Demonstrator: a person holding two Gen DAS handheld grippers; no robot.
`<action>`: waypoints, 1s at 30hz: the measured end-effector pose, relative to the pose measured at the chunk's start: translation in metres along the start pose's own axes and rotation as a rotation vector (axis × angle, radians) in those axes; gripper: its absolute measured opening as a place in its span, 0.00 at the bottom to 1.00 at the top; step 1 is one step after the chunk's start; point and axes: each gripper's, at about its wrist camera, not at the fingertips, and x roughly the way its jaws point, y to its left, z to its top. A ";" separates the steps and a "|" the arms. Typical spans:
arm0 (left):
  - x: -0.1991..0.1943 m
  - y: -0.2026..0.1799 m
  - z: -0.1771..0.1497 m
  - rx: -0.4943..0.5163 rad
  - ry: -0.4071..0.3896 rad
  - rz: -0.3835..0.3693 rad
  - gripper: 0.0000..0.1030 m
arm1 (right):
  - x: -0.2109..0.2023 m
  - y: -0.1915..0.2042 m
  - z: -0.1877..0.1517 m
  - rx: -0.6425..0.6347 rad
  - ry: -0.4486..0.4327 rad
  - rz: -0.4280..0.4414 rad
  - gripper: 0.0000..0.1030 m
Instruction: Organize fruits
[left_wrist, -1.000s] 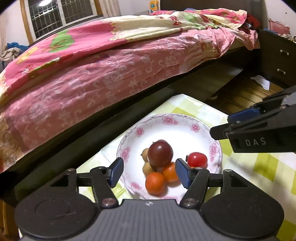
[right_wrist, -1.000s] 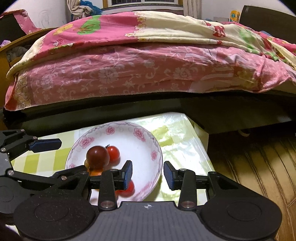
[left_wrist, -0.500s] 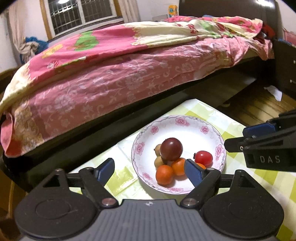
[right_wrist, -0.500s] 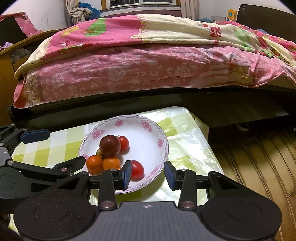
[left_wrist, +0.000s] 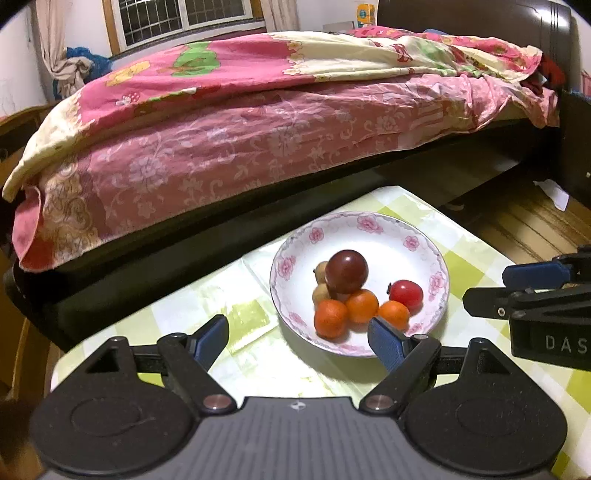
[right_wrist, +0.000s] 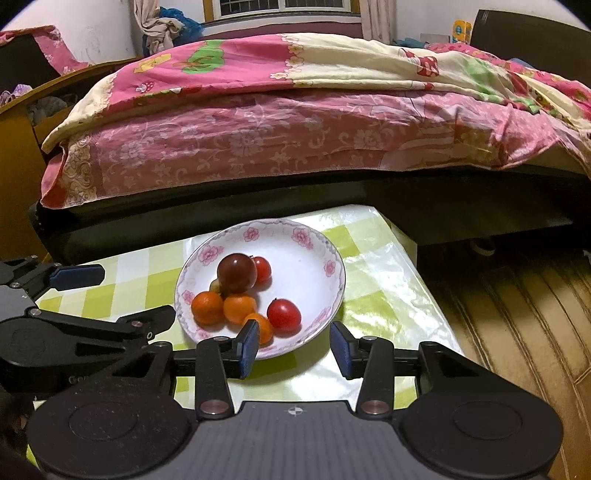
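A white plate with pink flowers (left_wrist: 406, 236) (right_wrist: 317, 243) stands on the checked table. It holds a dark red round fruit (left_wrist: 347, 271) (right_wrist: 236, 273) on top of the pile, small oranges (left_wrist: 330, 314) (right_wrist: 207, 308), red tomatoes (left_wrist: 406, 293) (right_wrist: 283, 314) and small brown fruits (left_wrist: 320, 293). My left gripper (left_wrist: 298, 341) is open wide just short of the plate's near rim, with nothing between its fingers. My right gripper (right_wrist: 294, 345) is open more narrowly at the near rim and grips nothing.
The green checked tablecloth (left_wrist: 251, 317) (right_wrist: 373, 295) ends at the bed frame behind and at the right table edge. Close behind it lies a bed with a pink quilt (left_wrist: 258, 140) (right_wrist: 295, 140). Wooden floor (right_wrist: 509, 314) lies to the right.
Both grippers have drawn back from the plate, so more of the table and fruit shows. The left jaws have opened much wider. The right jaws have widened slightly.
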 end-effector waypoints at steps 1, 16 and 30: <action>-0.002 0.000 -0.002 -0.004 0.003 -0.001 0.88 | -0.002 0.001 -0.002 0.003 0.001 0.002 0.37; -0.034 0.002 -0.032 -0.048 -0.008 0.030 1.00 | -0.030 0.012 -0.035 0.050 0.025 0.016 0.38; -0.059 -0.009 -0.055 -0.055 0.000 0.027 1.00 | -0.052 0.017 -0.059 0.085 0.032 0.017 0.39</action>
